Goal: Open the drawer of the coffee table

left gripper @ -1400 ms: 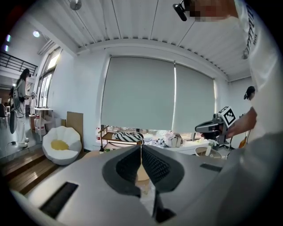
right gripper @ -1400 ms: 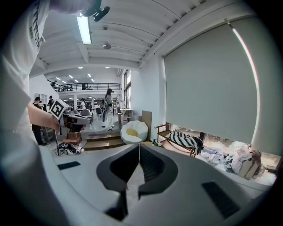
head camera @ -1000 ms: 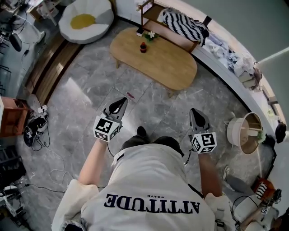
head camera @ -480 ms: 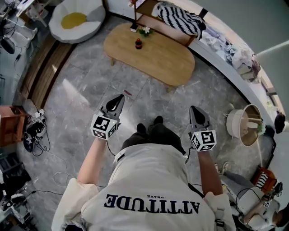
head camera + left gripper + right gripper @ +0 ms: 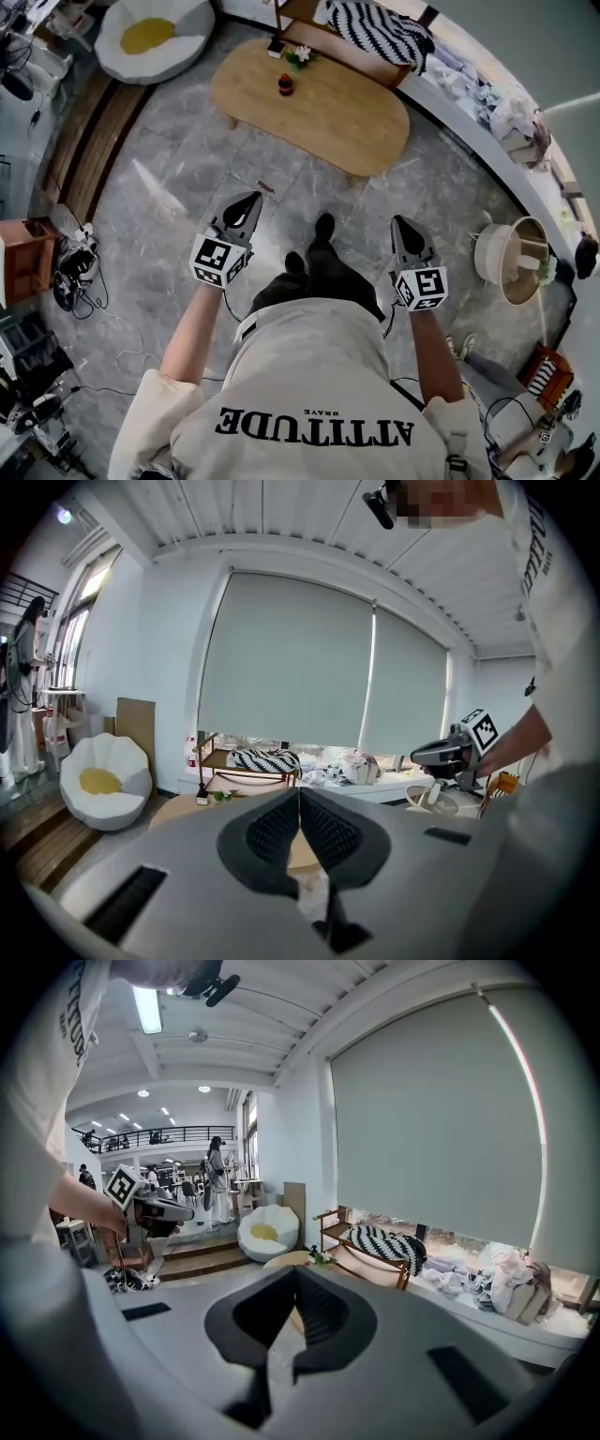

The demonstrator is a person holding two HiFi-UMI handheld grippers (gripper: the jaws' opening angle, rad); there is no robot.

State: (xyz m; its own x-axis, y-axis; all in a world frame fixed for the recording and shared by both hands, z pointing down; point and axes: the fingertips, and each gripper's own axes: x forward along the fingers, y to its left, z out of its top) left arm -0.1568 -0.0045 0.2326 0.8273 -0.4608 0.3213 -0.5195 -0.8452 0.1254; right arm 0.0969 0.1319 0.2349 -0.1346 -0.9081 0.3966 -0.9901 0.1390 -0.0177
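Approach to the coffee table (image 5: 319,108): since a second ago one shoe (image 5: 323,227) has stepped forward over the grey floor (image 5: 169,206) and the table fills slightly more of the head view, so the person is judged to be walking towards it. Left gripper (image 5: 249,202) and right gripper (image 5: 400,226) are carried ahead of the body, jaws pressed together on nothing, as before. The table stands well apart from both, a small bottle (image 5: 285,86) near its far left end. No drawer front shows in any view; finding and reaching it is still to do.
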